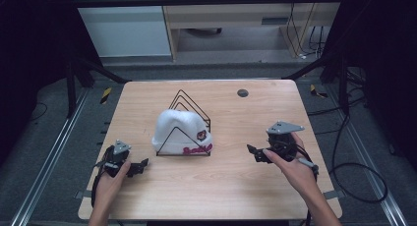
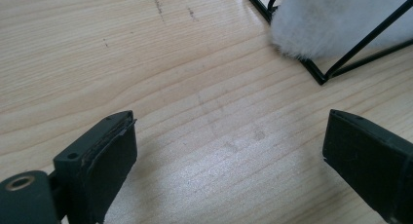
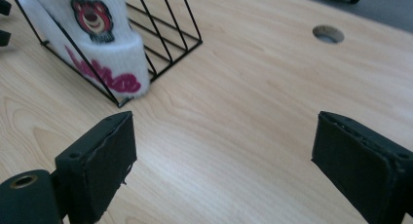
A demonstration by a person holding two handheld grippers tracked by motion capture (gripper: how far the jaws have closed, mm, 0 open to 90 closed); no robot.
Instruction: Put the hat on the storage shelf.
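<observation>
White hat [image 2: 336,19] cut off at frame top; wire rack [image 2: 341,63] likewise.

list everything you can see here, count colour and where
white fluffy beanie hat: one, white with pink lettering and a bear patch, set in the rack at table centre
black wire rack: one, black, table centre
light wooden table: one, pale wood, with a round hole near the far right edge
left gripper: one, black, open, near left of the table, held by a hand
right gripper: one, black, open, near right, held by a hand
</observation>
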